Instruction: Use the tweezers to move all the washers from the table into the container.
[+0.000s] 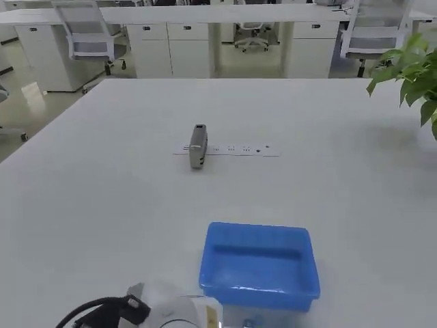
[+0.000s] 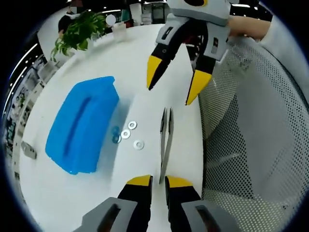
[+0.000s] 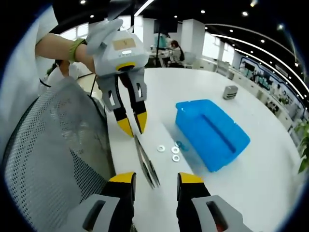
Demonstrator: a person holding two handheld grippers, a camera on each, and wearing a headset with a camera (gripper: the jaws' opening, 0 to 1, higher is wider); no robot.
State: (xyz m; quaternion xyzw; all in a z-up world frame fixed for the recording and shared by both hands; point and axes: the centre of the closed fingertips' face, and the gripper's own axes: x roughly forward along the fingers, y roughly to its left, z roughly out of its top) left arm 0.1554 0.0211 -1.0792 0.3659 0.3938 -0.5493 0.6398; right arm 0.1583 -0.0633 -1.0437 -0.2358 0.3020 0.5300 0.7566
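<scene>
Steel tweezers [image 2: 166, 140] [image 3: 146, 162] lie flat near the table's edge, between the two grippers. Several small washers [image 2: 126, 134] [image 3: 175, 151] rest on the table beside the blue container [image 1: 259, 263] [image 2: 82, 125] [image 3: 212, 130]. My left gripper [image 2: 160, 181] [image 3: 134, 126] points at the tweezers' joined end, its jaws only a narrow gap apart and nothing clearly clamped. My right gripper [image 3: 157, 179] [image 2: 174, 82] faces it from the tweezers' other end, jaws wide open and empty. The container looks empty.
A grey mesh chair back [image 2: 241, 145] [image 3: 58, 145] stands right by the table edge. A grey device [image 1: 198, 145] lies by the power strip [image 1: 235, 149] at mid table. A plant [image 1: 413, 75] is at the far right. A gripper's white body [image 1: 174, 311] shows at the head view's bottom.
</scene>
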